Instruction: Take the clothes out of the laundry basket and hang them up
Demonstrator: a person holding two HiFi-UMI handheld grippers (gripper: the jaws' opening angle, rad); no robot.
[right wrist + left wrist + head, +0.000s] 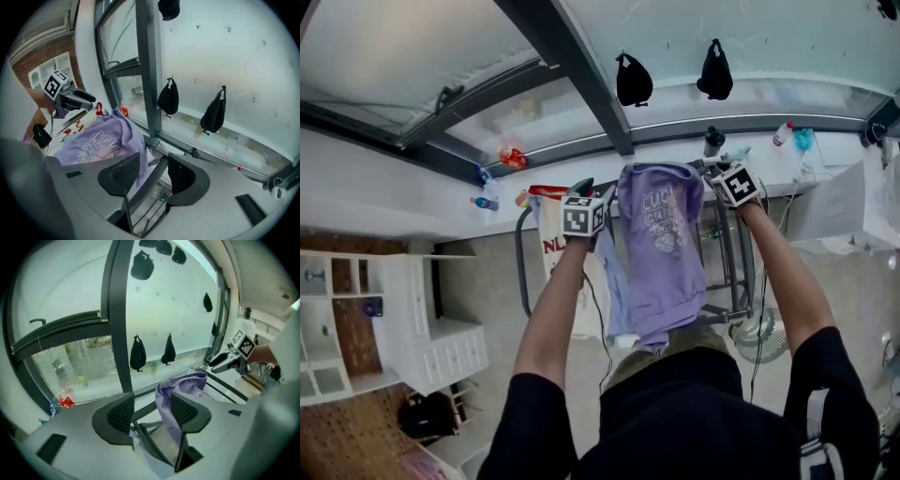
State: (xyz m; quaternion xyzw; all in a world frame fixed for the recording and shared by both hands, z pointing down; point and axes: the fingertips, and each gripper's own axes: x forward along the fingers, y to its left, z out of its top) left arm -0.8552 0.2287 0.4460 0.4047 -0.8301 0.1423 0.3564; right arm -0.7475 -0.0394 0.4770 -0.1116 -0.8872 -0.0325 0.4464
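A purple printed shirt (661, 248) hangs draped over the top bar of a grey drying rack (739, 272). My left gripper (595, 193) is just left of the shirt's top edge and my right gripper (718, 174) is just right of it. In the left gripper view the left gripper (152, 404) is open, with the shirt (180, 383) and a rack bar (147, 439) showing beyond the gap, untouched. In the right gripper view the right gripper (152, 164) is open over a rack bar (150, 185), with the shirt (101, 143) to its left. No laundry basket is in view.
A white garment with red letters (551, 246) and a pale blue one (615, 281) hang on the rack left of the shirt. Two black bags (633, 80) hang on the window. A white shelf unit (427, 333) stands left, a fan (759, 337) right.
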